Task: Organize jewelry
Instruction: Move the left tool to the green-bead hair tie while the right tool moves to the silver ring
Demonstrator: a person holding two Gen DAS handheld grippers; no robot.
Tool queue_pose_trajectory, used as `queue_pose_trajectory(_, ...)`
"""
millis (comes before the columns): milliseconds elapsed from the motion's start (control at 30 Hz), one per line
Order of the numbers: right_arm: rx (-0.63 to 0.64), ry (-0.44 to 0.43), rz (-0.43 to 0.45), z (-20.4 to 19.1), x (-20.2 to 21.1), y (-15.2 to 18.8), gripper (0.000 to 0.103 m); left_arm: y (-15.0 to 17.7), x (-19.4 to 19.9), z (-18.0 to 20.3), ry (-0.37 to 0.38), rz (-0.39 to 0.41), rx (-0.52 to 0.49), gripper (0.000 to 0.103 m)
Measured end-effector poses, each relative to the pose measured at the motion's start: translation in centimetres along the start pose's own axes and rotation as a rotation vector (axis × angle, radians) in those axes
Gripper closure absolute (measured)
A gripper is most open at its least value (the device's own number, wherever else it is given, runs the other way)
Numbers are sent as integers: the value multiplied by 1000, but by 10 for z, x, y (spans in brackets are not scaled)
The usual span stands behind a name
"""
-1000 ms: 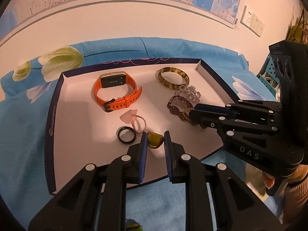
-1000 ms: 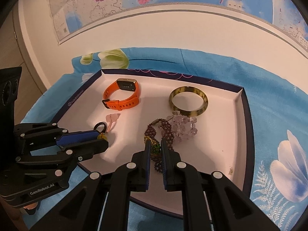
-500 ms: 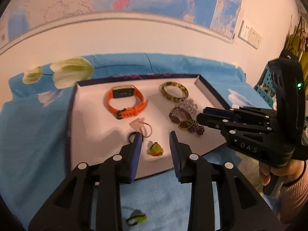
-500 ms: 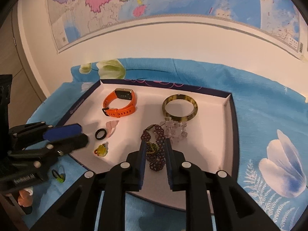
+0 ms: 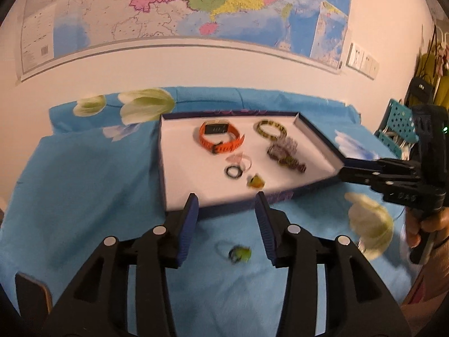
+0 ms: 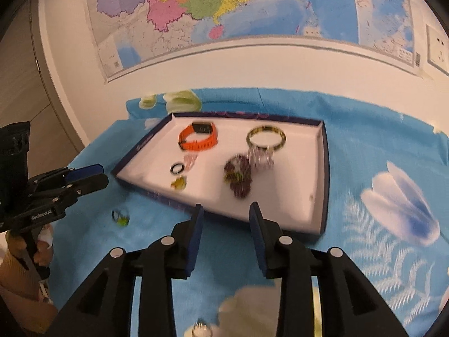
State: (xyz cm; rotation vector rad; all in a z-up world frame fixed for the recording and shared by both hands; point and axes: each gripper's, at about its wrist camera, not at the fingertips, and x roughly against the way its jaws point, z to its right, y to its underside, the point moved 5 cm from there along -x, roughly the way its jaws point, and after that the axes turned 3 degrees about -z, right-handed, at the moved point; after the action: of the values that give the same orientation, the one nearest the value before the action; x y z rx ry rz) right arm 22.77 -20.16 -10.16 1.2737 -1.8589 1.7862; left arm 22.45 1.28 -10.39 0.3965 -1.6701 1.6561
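Left wrist view: the left gripper point(image 5: 227, 199) hangs over the blue cloth point(image 5: 84, 182), jaws opening, nothing between them, a green ring point(image 5: 238, 254) below. Just beyond lies the tray point(image 5: 179, 174), holding a yellow charm point(image 5: 256, 182), black ring point(image 5: 233, 172) and orange watch point(image 5: 220, 137). Right of it, the right gripper point(image 6: 226, 210) also opens empty.

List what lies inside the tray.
Inside the tray: an orange watch, a yellow bangle, a clear bead bracelet, a purple bead bracelet, a black ring, a pink charm and a yellow charm. Nothing looks hidden.
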Motion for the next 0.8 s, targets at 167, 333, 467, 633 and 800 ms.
queue_pose_trajectory(167, -28, 6, -21, 0, 6, 27, 64, 14, 1, 3, 2, -26, 7, 60)
queue_pose_trajectory(333, -22, 11, -41, -8, 8, 48, 63, 19, 3, 12, 3, -23, 0, 57)
queue_pose_trajectory(467, -25, 9, -51, -12, 11, 61, 62, 23, 5, 17, 0, -25, -6, 55)
queue_pose_trajectory(633, -31, 12, -55, -13, 15, 69, 58, 30, 6, 19, -10, -36, -21, 51)
queue_pose_trajectory(800, -30, 18, -63, -15, 19, 79, 57, 38, 4, 14, -14, -55, -20, 49)
